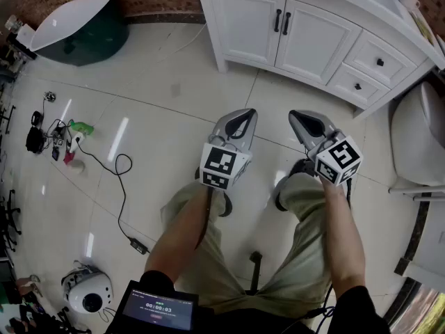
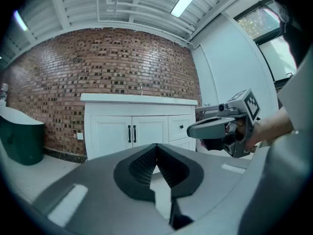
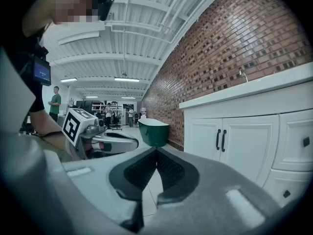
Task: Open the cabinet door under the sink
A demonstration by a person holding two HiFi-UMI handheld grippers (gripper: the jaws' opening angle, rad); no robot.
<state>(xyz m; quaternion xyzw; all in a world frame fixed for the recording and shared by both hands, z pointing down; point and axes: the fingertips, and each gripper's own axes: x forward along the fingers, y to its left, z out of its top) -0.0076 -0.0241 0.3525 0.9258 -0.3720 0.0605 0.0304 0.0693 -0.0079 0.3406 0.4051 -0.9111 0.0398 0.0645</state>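
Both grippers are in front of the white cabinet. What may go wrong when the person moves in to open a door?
The left gripper and right gripper are both shut and empty; unless one opens first, it would probably just bump the black handles. These two handles sit close together, so jaws may catch both. A cable lies on the floor at left; stepping there risks tripping.

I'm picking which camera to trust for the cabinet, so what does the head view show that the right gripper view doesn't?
Only the head view: the black cable on the floor, the person's legs, the right gripper from outside. Only the right gripper view: the tap on the counter, ceiling lights, people far off. Both: the shut cabinet doors with black handles, the green tub, the left gripper.
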